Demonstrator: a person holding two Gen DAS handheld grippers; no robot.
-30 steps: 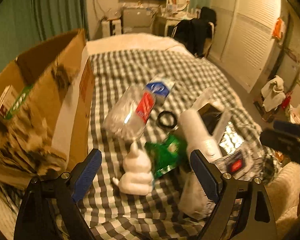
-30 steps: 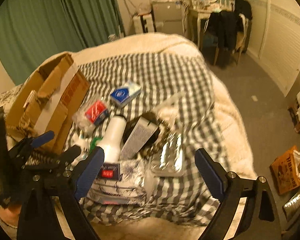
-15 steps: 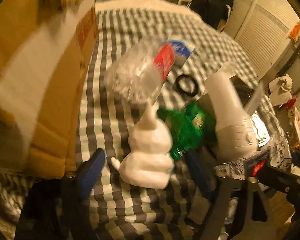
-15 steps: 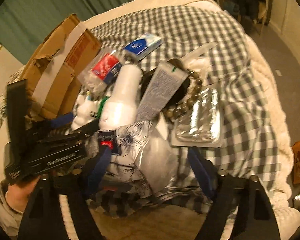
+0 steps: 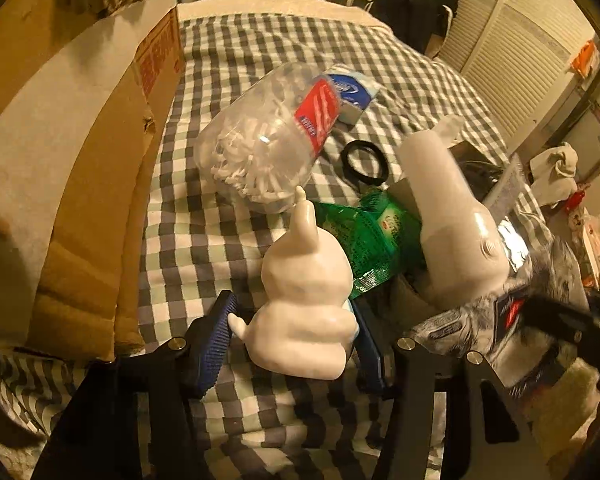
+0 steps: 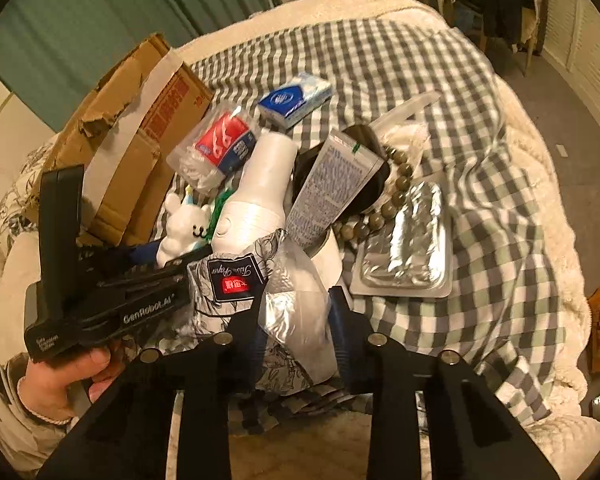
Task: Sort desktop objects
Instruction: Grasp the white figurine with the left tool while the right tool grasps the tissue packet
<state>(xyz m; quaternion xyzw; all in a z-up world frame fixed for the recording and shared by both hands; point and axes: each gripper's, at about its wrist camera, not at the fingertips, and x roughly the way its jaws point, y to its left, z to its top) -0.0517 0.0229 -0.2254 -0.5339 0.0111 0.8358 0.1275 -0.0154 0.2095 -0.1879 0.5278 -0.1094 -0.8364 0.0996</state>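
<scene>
My left gripper (image 5: 296,336) is shut on a white bear figurine (image 5: 306,300), which also shows in the right wrist view (image 6: 182,228) on the checked bedcover. My right gripper (image 6: 296,320) is closed around a flower-printed tissue pack (image 6: 288,312) in clear wrap at the bed's near edge. Around them lie a cotton-swab jar with a red label (image 5: 268,140), a blue tissue pack (image 6: 294,98), a white bottle (image 6: 260,192), a green packet (image 5: 368,240) and a grey tube (image 6: 332,188).
An open cardboard box (image 5: 60,160) stands on the left of the bed. A black ring (image 5: 364,160), a bead bracelet (image 6: 384,208) and a foil blister pack (image 6: 404,252) lie among the pile. Floor and furniture lie beyond the bed at right.
Both grippers dropped toward the pile and closed. The left one closed on the white figurine; the right one closed on the printed tissue pack.
</scene>
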